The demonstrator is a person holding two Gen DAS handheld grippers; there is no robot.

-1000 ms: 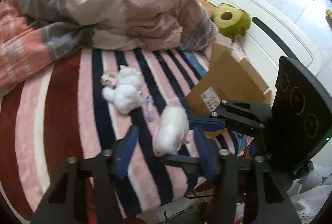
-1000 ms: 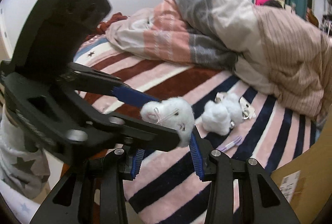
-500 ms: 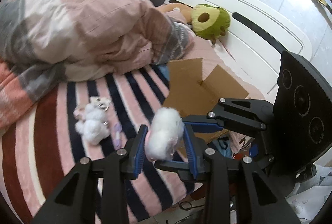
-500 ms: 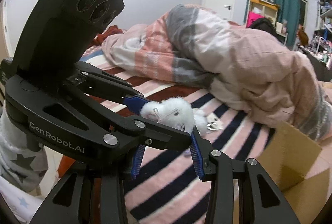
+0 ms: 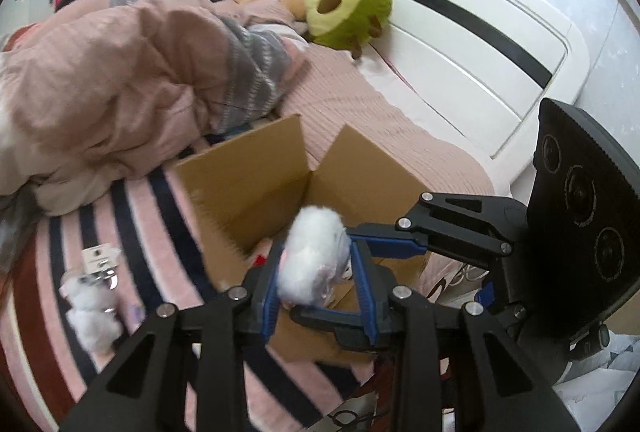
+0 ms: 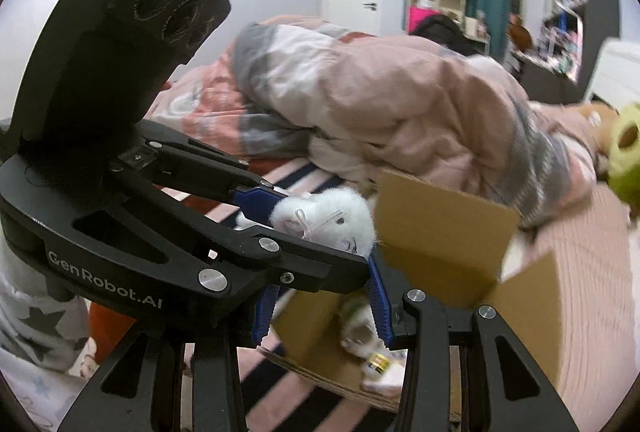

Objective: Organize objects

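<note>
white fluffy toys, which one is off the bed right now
The white fluffy toy clamped in the left tool, held over the cardboard box. The other fluffy toy lies on the striped blanket.

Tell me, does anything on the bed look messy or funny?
Yes. A small white fluffy toy lies loose on the striped blanket, outside the open cardboard box. The pink quilt is bunched in a heap, not spread flat.
</note>
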